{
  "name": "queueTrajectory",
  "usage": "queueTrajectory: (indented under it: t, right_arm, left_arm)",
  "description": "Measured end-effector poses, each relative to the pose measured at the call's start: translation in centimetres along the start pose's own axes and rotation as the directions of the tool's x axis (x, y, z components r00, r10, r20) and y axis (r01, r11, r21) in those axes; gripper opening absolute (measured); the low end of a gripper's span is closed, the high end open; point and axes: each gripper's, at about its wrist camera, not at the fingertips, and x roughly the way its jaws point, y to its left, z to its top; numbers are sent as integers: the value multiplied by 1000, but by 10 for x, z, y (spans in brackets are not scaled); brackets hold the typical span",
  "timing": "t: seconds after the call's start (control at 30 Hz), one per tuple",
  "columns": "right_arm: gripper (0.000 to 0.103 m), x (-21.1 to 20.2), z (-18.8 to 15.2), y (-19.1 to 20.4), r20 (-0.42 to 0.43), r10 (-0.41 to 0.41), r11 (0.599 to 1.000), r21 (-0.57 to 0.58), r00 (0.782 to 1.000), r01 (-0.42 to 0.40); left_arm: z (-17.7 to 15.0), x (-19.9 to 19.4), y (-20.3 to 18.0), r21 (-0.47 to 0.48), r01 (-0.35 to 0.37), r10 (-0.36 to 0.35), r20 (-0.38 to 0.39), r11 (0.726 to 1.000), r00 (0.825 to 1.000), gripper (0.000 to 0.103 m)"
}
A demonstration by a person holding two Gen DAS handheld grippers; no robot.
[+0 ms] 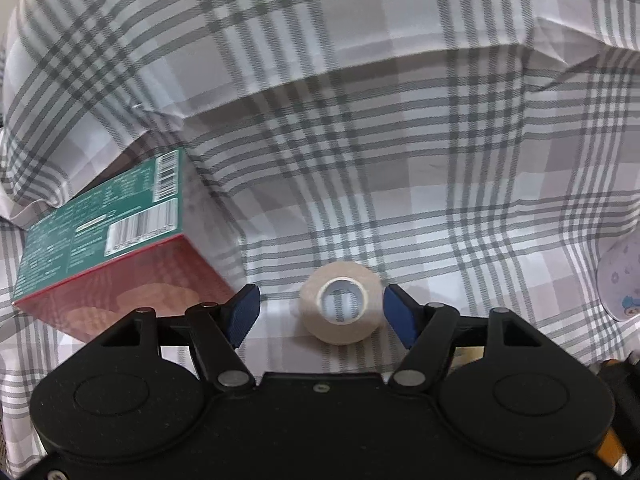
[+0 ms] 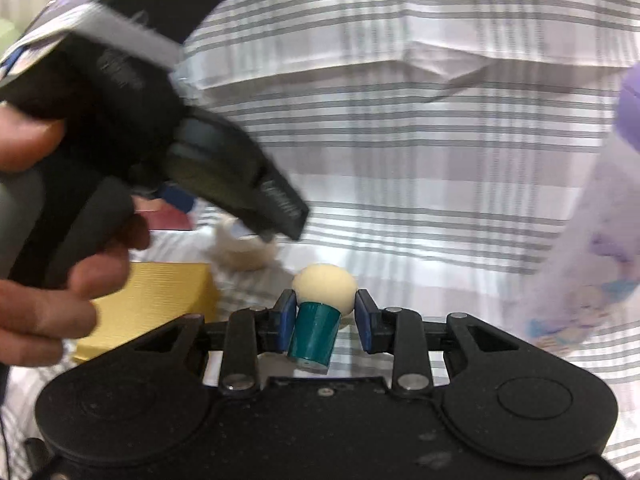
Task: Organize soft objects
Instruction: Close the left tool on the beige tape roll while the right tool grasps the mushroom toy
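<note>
Step in hand: right tongs (image 2: 325,312) appear to have gripped a small sponge-headed applicator (image 2: 320,312); left tongs (image 1: 320,312) are lining up on a beige bandage roll (image 1: 340,303).
Doing it well: judged from the pictures, squeeze the applicator by its teal handle, not the cream foam head, which would squash and slip; it sits tilted between the pads, so lift slowly. For the roll, centre it between the pads before closing; it lies nearer the right pad.
Right tongs: narrow, pads against the applicator, left pad on the handle, right pad at the edge of the foam.
Left tongs: half wide, nothing held; the roll lies between the pads on the plaid cloth (image 1: 400,160), core facing the camera.
Hand pose: the left hand (image 2: 48,288) wraps its black grip at the left of the right view, pointing steeply down toward the roll.
Nearby: green-and-red box (image 1: 108,240) left of the roll; yellow box (image 2: 152,300) near left.
</note>
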Motion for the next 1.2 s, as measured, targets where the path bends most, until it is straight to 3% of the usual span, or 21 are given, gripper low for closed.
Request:
queueTrajectory:
  t: [0.27, 0.53, 0.63, 0.67, 0.7, 0.9, 1.2]
  right_arm:
    - [35, 13, -3, -30, -19, -42, 998, 47, 999, 43]
    - [46, 20, -6, -15, 5, -70, 998, -8, 998, 70]
    - [45, 23, -5, -7, 12, -83, 996, -32, 996, 84]
    - [39, 21, -5, -7, 6, -87, 996, -34, 996, 87]
    - [35, 19, -5, -7, 2, -92, 995, -32, 996, 92]
    - [34, 14, 5, -25, -2, -69, 997, 33, 998, 69]
    - [34, -19, 10, -30, 36, -118, 993, 6, 992, 118]
  left_arm:
    - [-1, 21, -11, -1, 2, -3, -57, 1000, 998, 65]
    - [-3, 32, -11, -3, 0, 0, -60, 1000, 998, 65]
    - [-1, 31, -6, -5, 35, -35, -56, 999, 998, 51]
    - [-1, 30, -6, -6, 38, -39, -54, 999, 998, 49]
    - [-2, 28, -5, -3, 36, -36, -50, 999, 998, 49]
    - [-7, 15, -9, 18, 7, -6, -14, 1000, 1000, 48]
    - [-16, -34, -21, 40, 69, -70, 31, 997, 997, 49]
